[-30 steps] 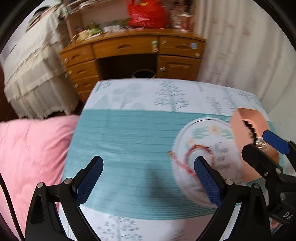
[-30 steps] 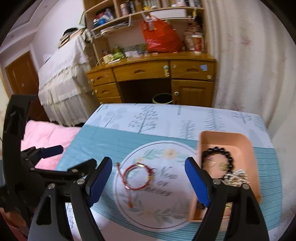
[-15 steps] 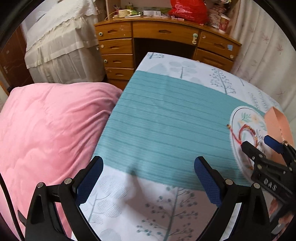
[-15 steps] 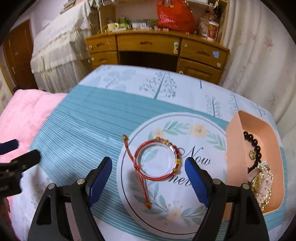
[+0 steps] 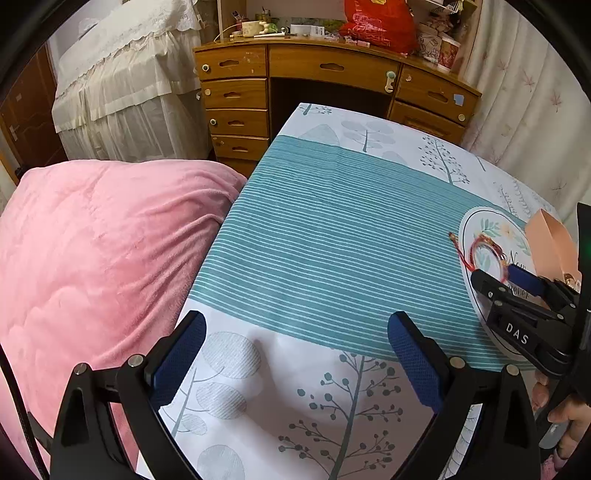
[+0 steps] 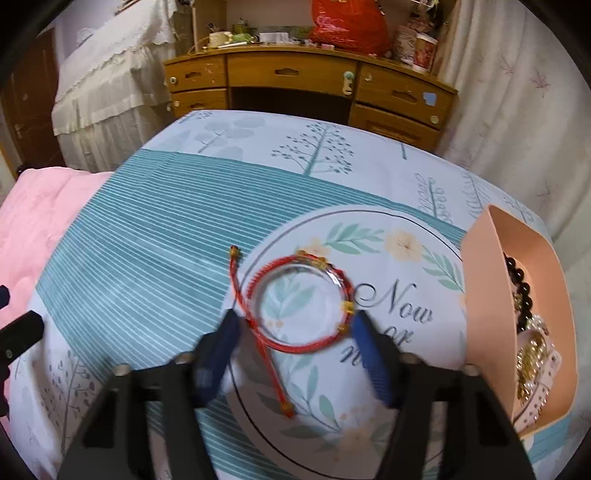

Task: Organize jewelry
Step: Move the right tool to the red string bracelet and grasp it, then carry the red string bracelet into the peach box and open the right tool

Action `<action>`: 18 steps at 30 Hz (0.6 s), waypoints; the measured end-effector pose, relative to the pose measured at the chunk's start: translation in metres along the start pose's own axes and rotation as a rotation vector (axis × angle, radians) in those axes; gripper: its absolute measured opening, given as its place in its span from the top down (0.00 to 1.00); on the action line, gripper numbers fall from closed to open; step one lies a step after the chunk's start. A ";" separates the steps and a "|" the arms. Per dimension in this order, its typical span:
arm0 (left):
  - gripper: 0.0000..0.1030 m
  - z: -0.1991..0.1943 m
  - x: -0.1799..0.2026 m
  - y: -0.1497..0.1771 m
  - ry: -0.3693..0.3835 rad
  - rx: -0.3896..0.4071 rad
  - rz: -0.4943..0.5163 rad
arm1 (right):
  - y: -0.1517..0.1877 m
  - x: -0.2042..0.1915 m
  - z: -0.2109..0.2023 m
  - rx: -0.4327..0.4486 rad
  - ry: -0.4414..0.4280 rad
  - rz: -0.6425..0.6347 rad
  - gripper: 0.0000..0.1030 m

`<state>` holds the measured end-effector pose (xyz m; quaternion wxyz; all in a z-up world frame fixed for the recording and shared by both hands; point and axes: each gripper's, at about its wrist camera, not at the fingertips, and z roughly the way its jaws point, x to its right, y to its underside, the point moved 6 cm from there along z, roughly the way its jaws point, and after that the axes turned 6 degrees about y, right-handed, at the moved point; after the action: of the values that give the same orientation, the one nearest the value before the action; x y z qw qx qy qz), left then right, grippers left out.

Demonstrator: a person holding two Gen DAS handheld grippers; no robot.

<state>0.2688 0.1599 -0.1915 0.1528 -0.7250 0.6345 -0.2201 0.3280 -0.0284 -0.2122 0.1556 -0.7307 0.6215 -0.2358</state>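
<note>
A red cord bracelet (image 6: 299,299) with gold beads lies on a round white floral mat (image 6: 402,258), its tail trailing off the mat's left edge. My right gripper (image 6: 295,325) is open, its blue pads either side of the bracelet's near edge, close above it. It also shows in the left wrist view (image 5: 502,277) over the bracelet (image 5: 484,251). A peach box (image 6: 484,295) at the right holds a black bead bracelet (image 6: 521,280) and gold and pearl pieces (image 6: 532,358). My left gripper (image 5: 295,350) is open and empty over the tablecloth's near left part.
The table has a teal striped cloth (image 5: 332,236) with tree prints. A pink blanket (image 5: 92,258) lies at its left. A wooden desk (image 6: 306,85) with a red bag (image 6: 347,22) stands behind, a curtain at the right.
My right gripper has dropped closer to the red bracelet and its jaws have narrowed around it. My left gripper has swung away to the left, off the mat.
</note>
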 end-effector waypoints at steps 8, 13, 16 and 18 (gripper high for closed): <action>0.05 -0.011 0.003 0.003 0.027 0.009 0.002 | -0.009 0.002 0.004 -0.004 0.011 -0.006 0.46; 0.05 -0.014 0.004 0.005 0.024 0.009 0.002 | -0.013 0.008 -0.005 0.006 0.004 0.010 0.47; 0.05 -0.017 0.008 0.005 0.031 0.008 0.005 | -0.017 0.015 -0.016 0.030 0.013 0.014 0.47; 0.05 -0.020 0.013 0.006 0.036 0.011 0.013 | -0.020 0.022 -0.026 0.047 0.020 0.023 0.47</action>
<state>0.2551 0.1477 -0.1755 0.1466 -0.7159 0.6407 -0.2355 0.3338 -0.0447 -0.1767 0.1693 -0.7173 0.6257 -0.2557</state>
